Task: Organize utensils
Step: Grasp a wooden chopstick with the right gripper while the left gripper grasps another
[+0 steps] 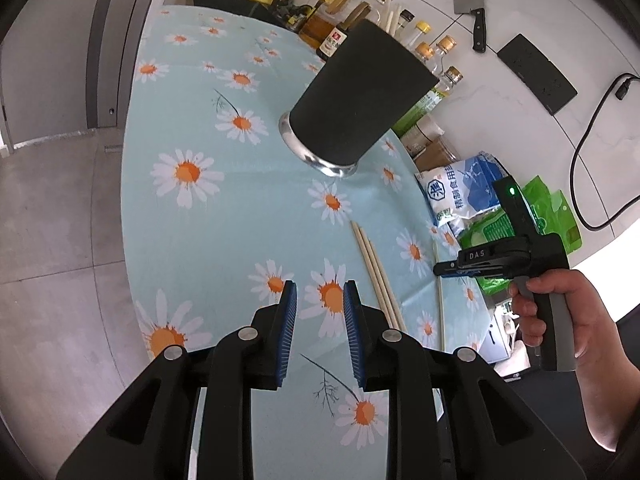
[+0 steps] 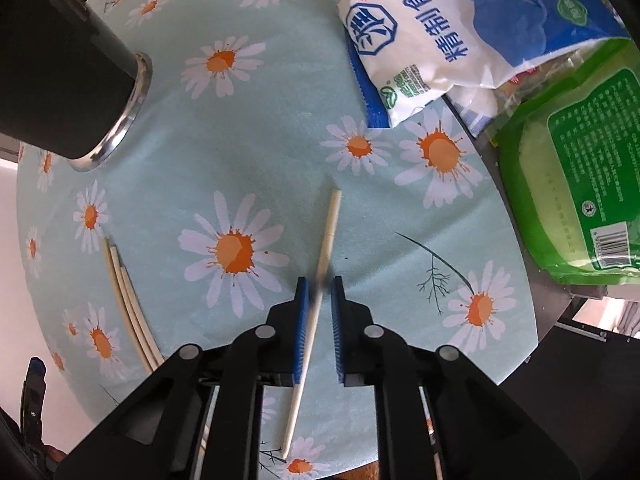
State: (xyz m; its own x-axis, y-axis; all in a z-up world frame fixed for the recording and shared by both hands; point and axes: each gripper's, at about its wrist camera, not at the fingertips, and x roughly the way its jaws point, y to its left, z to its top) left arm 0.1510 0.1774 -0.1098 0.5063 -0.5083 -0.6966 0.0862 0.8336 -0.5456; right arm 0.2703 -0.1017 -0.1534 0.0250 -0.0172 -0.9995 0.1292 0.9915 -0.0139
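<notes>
A black utensil holder with a steel base (image 1: 352, 100) stands on the daisy-print mat (image 1: 208, 208); it also shows in the right wrist view (image 2: 68, 80) at upper left. Two pale chopsticks (image 1: 376, 272) lie side by side on the mat, just right of my left gripper (image 1: 320, 300), which is open and empty above the mat. They also show in the right wrist view (image 2: 128, 300) at left. My right gripper (image 2: 320, 292) is open, its pads either side of a single chopstick (image 2: 326, 240) that lies on the mat. The right gripper shows in the left wrist view (image 1: 440, 269).
A white and blue salt bag (image 2: 420, 40) and a green packet (image 2: 576, 176) lie at the mat's right edge. Oil and sauce bottles (image 1: 332, 20) line the back. A cleaver (image 1: 472, 8) hangs on the tiled wall by a black socket panel (image 1: 536, 74).
</notes>
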